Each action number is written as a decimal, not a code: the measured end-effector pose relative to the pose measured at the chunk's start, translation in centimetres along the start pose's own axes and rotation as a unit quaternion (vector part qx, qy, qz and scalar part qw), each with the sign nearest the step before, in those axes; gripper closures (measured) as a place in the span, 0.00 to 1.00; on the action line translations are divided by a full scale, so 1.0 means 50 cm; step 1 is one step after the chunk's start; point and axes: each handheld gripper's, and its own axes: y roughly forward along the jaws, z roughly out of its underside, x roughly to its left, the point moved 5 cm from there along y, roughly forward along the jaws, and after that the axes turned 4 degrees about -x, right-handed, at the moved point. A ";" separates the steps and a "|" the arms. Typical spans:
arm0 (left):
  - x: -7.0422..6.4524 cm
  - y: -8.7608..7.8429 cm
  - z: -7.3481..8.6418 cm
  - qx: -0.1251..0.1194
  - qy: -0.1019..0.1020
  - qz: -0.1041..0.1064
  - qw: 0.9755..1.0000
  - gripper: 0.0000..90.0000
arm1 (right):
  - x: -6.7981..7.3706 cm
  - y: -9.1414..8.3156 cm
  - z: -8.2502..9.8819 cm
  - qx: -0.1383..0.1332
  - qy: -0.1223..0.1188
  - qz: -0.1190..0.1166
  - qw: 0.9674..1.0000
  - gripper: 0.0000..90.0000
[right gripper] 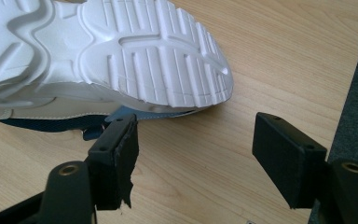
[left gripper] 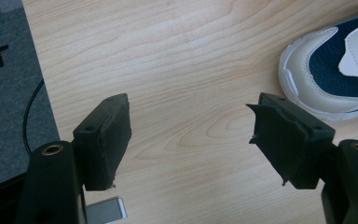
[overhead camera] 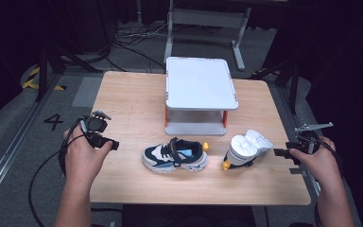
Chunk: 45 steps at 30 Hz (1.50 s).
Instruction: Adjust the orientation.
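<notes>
Two small sneakers lie on a light wooden bench (overhead camera: 123, 94). The upright sneaker (overhead camera: 175, 156), navy and white, sits ahead of the left gripper (left gripper: 191, 135) and off to the right of its jaws, which stand wide apart over bare wood and hold nothing. The tipped sneaker (overhead camera: 246, 149) lies on its side with its ribbed white sole (right gripper: 154, 56) showing, just beyond the right gripper (right gripper: 196, 144); the toe end lies close above that gripper's left jaw, the jaws are wide open with bare wood between them, and they grip nothing. Past both sneakers, farther from the jaws, stands a white two-tier stand (overhead camera: 201, 87) with red posts. Each gripper is held in a hand at the bench's side edges. Around the bench lies grey carpet with a painted number four (overhead camera: 53, 121), loose black cables (overhead camera: 132, 45), a metal frame (overhead camera: 205, 19) and dark surroundings.
</notes>
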 end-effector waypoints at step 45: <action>-0.168 0.004 -0.078 -0.035 0.068 0.110 0.991 0.39 | 0.030 0.013 0.050 0.021 0.032 0.005 0.999 0.42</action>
